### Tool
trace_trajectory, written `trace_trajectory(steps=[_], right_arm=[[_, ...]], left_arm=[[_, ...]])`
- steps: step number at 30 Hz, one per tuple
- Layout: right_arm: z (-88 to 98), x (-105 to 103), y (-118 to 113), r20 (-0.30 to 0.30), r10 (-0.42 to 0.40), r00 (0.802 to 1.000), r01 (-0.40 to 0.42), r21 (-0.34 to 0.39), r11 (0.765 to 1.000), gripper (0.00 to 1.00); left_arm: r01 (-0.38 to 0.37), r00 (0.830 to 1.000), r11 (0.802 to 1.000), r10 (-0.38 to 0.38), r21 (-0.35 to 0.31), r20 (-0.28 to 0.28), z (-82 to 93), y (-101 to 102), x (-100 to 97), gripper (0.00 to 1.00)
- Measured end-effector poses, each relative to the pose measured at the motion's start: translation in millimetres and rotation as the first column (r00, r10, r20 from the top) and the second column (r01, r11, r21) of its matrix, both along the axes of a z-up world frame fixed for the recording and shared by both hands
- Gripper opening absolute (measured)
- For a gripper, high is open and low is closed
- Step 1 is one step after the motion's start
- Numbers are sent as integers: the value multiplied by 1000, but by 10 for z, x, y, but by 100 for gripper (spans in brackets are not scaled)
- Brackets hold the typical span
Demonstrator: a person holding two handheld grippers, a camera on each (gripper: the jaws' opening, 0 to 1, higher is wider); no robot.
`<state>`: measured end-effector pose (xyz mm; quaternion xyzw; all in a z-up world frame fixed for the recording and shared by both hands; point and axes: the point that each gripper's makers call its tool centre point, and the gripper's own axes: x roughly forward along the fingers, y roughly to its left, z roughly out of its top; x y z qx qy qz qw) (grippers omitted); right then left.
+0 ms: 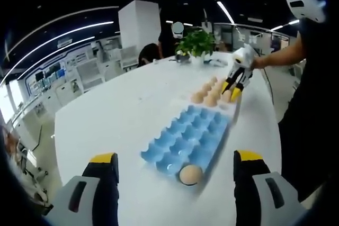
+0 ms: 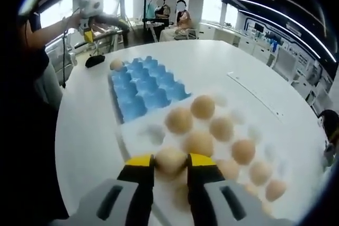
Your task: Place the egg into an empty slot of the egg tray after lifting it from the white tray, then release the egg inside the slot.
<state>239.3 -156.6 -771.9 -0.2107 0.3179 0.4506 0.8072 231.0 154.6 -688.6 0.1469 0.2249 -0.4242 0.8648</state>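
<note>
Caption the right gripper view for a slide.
Right claw closes on an egg in the white tray, blue egg tray beyond.

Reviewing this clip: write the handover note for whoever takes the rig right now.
Right gripper: jaws closed on an egg at the white tray, not lifted clear yet.
Left gripper: open, empty, hovering by the near end of the blue egg tray.
Done: one egg already sits in a blue tray slot.
Left: lift the gripped egg, carry it to an empty slot, release.
</note>
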Motion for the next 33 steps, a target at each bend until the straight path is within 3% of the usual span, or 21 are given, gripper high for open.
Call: trace_trajectory(steps=[4, 11, 18, 33], right_arm=[[-51, -17, -8, -8, 11, 1000, -11, -25, 1000, 23], [108, 32, 7, -6, -14, 1000, 14, 8, 1000, 23], [126, 32, 31, -14, -16, 1000, 16, 8, 1000, 23], [269, 45, 410, -21, 30, 999, -28, 59, 998, 23]], left_arm=[[2, 1000, 1000, -2, 0, 4, 0, 0, 7, 90], [2, 1000, 1000, -2, 3, 6, 3, 29, 6, 89], [1, 1000, 1000, -1, 2, -4, -44, 55, 5, 88], [12, 1000, 1000, -12, -5, -3, -68, 74, 28, 87]])
